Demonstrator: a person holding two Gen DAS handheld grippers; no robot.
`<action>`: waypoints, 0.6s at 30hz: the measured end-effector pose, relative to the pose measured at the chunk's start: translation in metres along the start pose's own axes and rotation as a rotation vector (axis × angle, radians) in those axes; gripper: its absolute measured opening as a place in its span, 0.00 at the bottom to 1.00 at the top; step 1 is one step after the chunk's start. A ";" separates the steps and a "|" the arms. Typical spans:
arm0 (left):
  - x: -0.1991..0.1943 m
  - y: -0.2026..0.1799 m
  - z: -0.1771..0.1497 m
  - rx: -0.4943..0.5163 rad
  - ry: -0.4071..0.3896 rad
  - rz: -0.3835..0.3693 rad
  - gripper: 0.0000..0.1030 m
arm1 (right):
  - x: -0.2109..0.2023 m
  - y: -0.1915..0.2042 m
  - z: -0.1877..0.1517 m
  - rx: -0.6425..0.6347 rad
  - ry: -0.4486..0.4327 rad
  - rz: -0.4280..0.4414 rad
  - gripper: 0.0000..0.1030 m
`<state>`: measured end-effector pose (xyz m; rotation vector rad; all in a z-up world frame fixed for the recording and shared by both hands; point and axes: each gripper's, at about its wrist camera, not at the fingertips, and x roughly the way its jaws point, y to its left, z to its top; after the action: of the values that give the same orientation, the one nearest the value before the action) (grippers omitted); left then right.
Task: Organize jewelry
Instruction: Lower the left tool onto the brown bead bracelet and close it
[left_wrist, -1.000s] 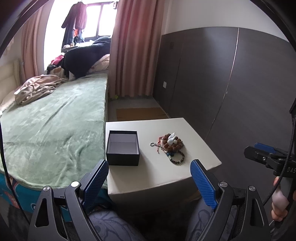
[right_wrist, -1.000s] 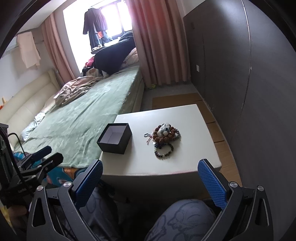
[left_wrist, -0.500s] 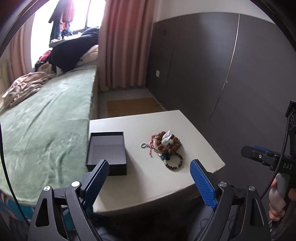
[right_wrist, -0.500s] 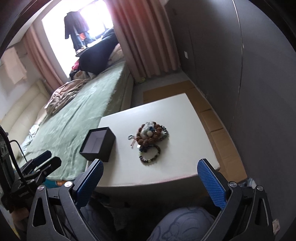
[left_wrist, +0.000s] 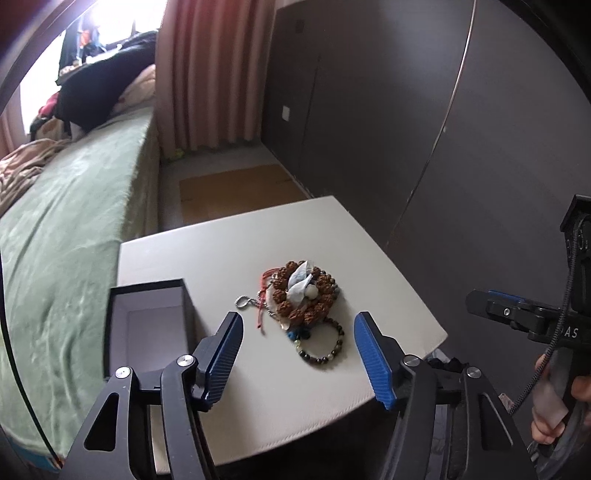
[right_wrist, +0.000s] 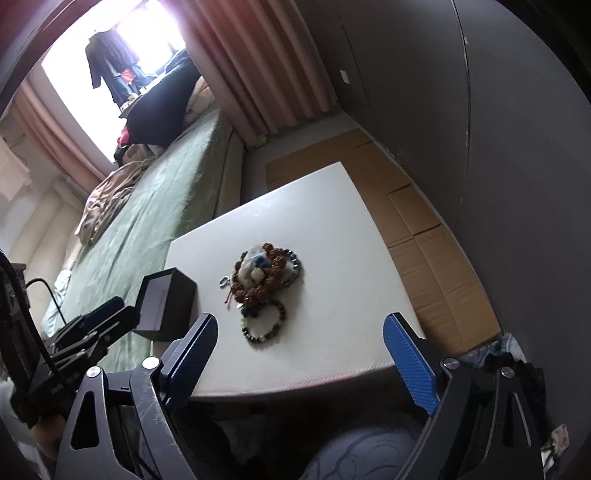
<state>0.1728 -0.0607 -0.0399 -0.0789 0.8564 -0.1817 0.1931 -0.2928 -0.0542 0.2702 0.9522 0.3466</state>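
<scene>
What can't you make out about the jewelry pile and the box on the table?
- Jewelry pile, both views: pieces overlap, so their count is unclear; the pale item on top is too small to identify.
- Box, left wrist view: the left gripper covers its near wall.
- Box, right wrist view: the floor is hidden by its own wall.

Blown-out window (right_wrist: 122, 55) backlight, dim foreground, fisheye warping

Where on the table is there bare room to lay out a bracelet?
Free: the far table strip behind box and jewelry pile, and the right side beyond the pile. Crowded: between box and pile.
</scene>
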 end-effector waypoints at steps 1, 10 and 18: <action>0.007 -0.002 0.003 0.006 0.013 0.001 0.61 | 0.004 -0.003 0.003 0.009 0.010 0.003 0.83; 0.065 -0.007 0.022 0.023 0.126 -0.019 0.45 | 0.039 -0.025 0.020 0.074 0.092 0.031 0.75; 0.103 -0.009 0.033 0.038 0.187 -0.031 0.41 | 0.060 -0.040 0.028 0.131 0.135 0.071 0.75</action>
<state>0.2628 -0.0897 -0.0935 -0.0397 1.0383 -0.2376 0.2551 -0.3070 -0.0986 0.4046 1.1022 0.3720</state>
